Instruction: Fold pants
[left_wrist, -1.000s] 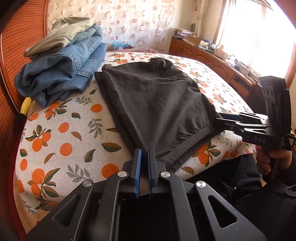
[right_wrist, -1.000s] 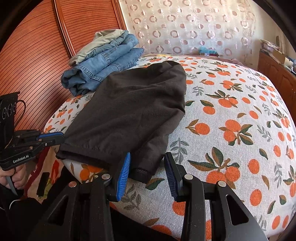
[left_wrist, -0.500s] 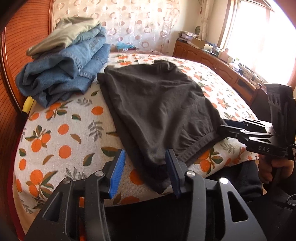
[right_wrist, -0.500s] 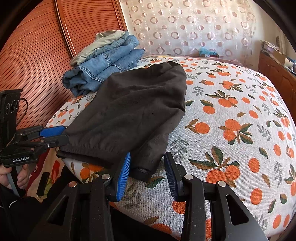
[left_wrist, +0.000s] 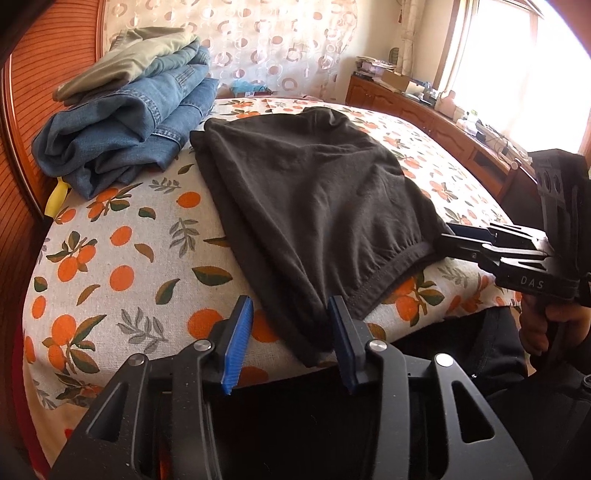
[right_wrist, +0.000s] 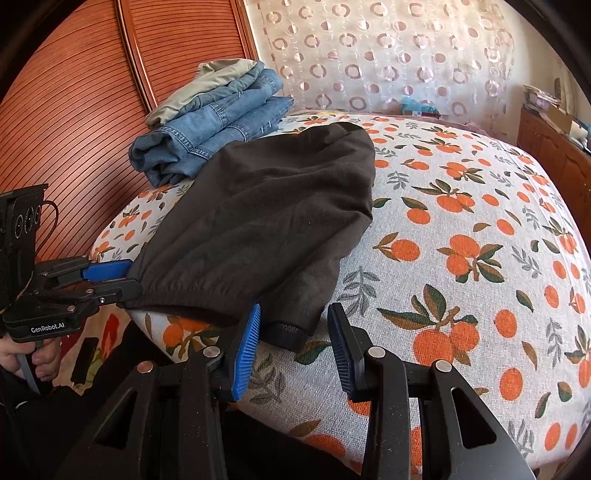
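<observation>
Dark grey pants (left_wrist: 317, 206) lie folded on the orange-print bed (left_wrist: 122, 258), waistband at the near edge. My left gripper (left_wrist: 290, 341) is open, its blue pads either side of the near-left corner of the pants, which hangs over the bed edge. My right gripper (right_wrist: 293, 349) is open around the other near corner of the pants (right_wrist: 266, 221). Each gripper also shows in the other's view, the right (left_wrist: 465, 242) and the left (right_wrist: 110, 277), both at the waistband ends.
A stack of folded jeans with a khaki garment on top (left_wrist: 129, 110) sits at the far left beside the wooden headboard (right_wrist: 74, 110). A wooden cabinet (left_wrist: 424, 110) runs along the window wall. The right half of the bed (right_wrist: 480, 221) is bare sheet.
My left gripper has opened and let go of the pants corner, which now rests on the bed edge. The right gripper stays open at its corner.
</observation>
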